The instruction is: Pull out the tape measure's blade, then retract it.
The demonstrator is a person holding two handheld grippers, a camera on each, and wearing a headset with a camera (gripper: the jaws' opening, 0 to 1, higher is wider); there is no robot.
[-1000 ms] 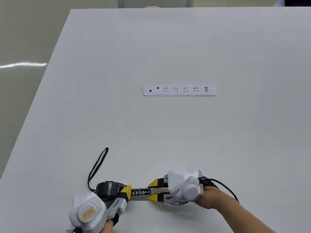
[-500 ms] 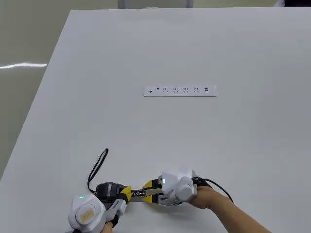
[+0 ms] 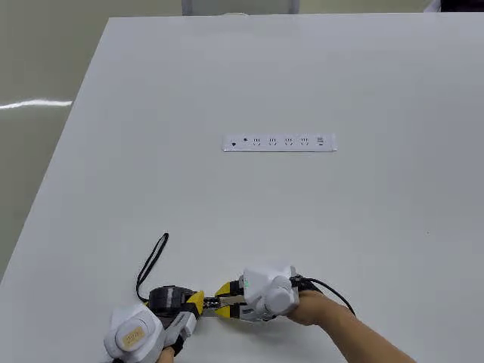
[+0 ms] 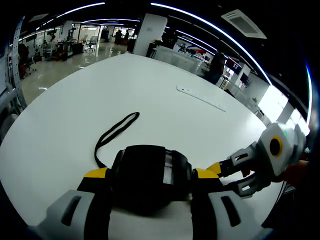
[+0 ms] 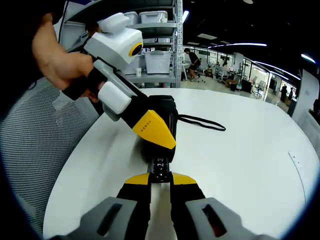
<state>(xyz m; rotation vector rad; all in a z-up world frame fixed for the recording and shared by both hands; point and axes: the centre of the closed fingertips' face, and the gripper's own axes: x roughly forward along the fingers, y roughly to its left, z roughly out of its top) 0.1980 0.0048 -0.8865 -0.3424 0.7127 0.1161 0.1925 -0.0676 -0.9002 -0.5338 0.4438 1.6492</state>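
In the head view, the tape measure (image 3: 168, 295) sits at the near edge of the white table (image 3: 318, 68), left of centre. The left gripper (image 3: 181, 305) comes in from the near left, and its yellow-tipped jaws are clamped on the black case. Just to the right, the right gripper (image 3: 224, 299) points left at the case and pinches the blade (image 3: 212, 302). Only a short stretch of blade shows between the two, and its long axis runs left to right. In the left gripper view, the case fills the gap between that gripper's jaws, held on both flanks. The wrist strap (image 4: 117, 132) trails away on the far side, and the right gripper comes in low from the right, near the case's mouth. In the right gripper view, its own jaws are closed together on the printed blade, which runs straight ahead into the case just beyond, with one of the left gripper's jaws laid across the case's side. The blade looks nearly home, so the next move likely turns on this line. The right gripper would travel left along the blade's axis, straight towards the mouth, while the left gripper holds the case.
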